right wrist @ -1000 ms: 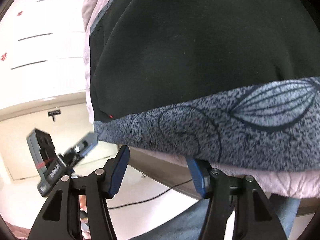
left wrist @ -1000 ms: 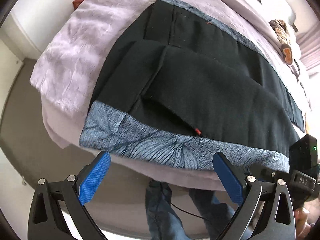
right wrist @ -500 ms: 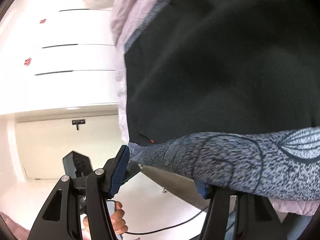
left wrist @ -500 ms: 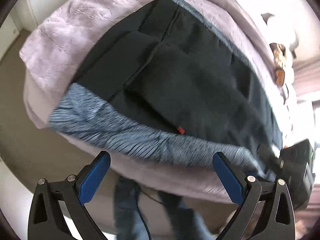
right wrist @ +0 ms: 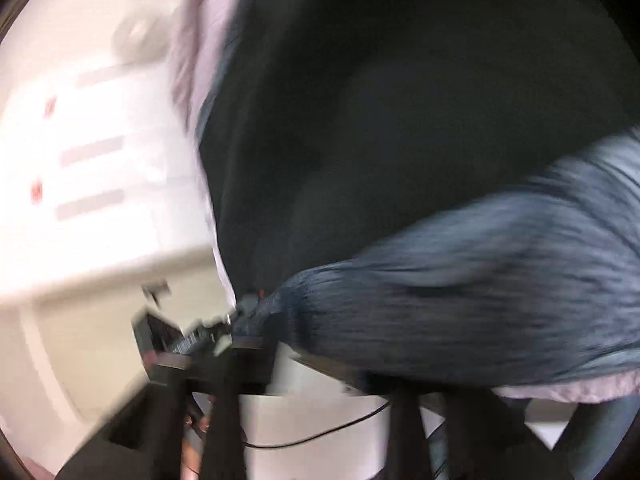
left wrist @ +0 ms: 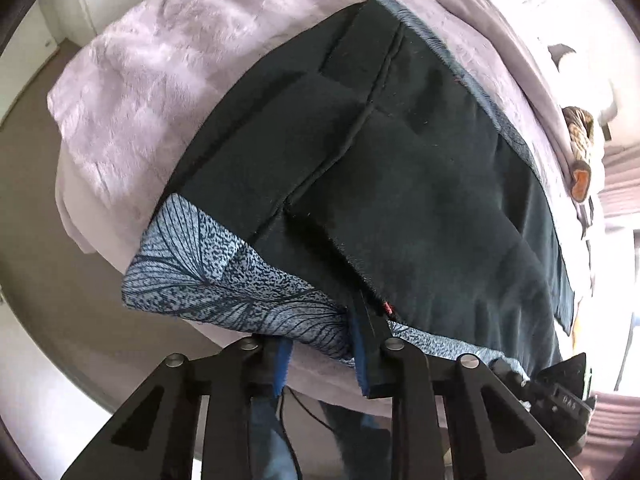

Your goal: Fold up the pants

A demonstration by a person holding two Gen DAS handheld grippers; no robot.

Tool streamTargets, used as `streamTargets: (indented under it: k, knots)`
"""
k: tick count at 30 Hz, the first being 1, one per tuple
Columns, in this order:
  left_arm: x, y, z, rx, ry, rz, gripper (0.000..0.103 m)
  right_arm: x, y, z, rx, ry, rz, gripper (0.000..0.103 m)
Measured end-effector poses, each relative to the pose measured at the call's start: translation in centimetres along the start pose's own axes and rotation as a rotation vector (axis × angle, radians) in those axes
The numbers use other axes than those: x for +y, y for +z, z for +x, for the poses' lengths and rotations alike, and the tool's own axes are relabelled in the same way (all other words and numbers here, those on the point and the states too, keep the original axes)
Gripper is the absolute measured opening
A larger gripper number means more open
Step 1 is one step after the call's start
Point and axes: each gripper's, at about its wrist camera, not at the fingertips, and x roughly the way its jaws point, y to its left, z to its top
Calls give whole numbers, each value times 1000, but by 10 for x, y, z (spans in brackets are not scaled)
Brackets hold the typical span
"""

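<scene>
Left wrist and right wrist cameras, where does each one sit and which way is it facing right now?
Left wrist: on the left tool, looking along its fingers across the black pants on the lilac bed cover; the person's jeans show below.
Right wrist: on the right tool, heavily blurred, looking up at the same pants past the patterned blue band.
Shared: pants, band, bed cover; each glimpses the other tool.

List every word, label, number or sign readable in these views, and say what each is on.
"DAS": my best reading of faint raised letters on the black body of the right gripper, at the lower right of the left wrist view.
Small red tag on the pants: too small to read.
Right wrist view: motion-blurred; the red marks on the white wall are unreadable.
</scene>
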Motion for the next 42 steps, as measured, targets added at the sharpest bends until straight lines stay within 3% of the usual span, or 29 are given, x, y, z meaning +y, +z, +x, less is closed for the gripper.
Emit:
streamTargets:
  k: [1, 7, 11, 15, 18, 22, 26, 30, 31, 32, 34, 37, 42]
  knots:
    - [-2, 1, -7, -9, 2, 15, 27, -2, 2, -3, -12, 11, 18, 9]
    - [-49, 24, -52, -110, 3, 139, 27, 71, 18, -28, -22, -54, -242, 9]
    - [-82, 61, -59, -163, -25, 191, 27, 117, 59, -38, -1, -67, -349, 9]
    - [-116, 110, -45, -279, -26, 275, 28, 144, 109, -32, 34, -97, -409, 9]
    - [-136, 152, -23, -341, 27, 312, 41, 157, 159, -10, 43, -113, -415, 10]
    - [-147, 194, 26, -372, 166, 305, 75, 150, 220, 24, 50, -119, -372, 12]
    - [-135, 216, 61, -307, 242, 261, 75, 134, 261, 58, 63, -189, -322, 12]
    - [-136, 204, 39, -318, 264, 310, 75, 139, 262, 61, 80, -191, -329, 17]
    - [-140, 199, 34, -314, 269, 345, 75, 142, 259, 58, 87, -180, -338, 28]
    - [-146, 192, 28, -310, 269, 383, 75, 147, 252, 48, 94, -159, -354, 53]
    - [-159, 175, 21, -286, 249, 449, 75, 152, 240, 32, 99, -117, -369, 71]
    - [-181, 139, 17, -207, 161, 534, 75, 153, 208, -12, 53, -101, -401, 71]
    - [-247, 70, 31, -69, 10, 695, 75, 109, 152, -108, -124, -244, -337, 71]
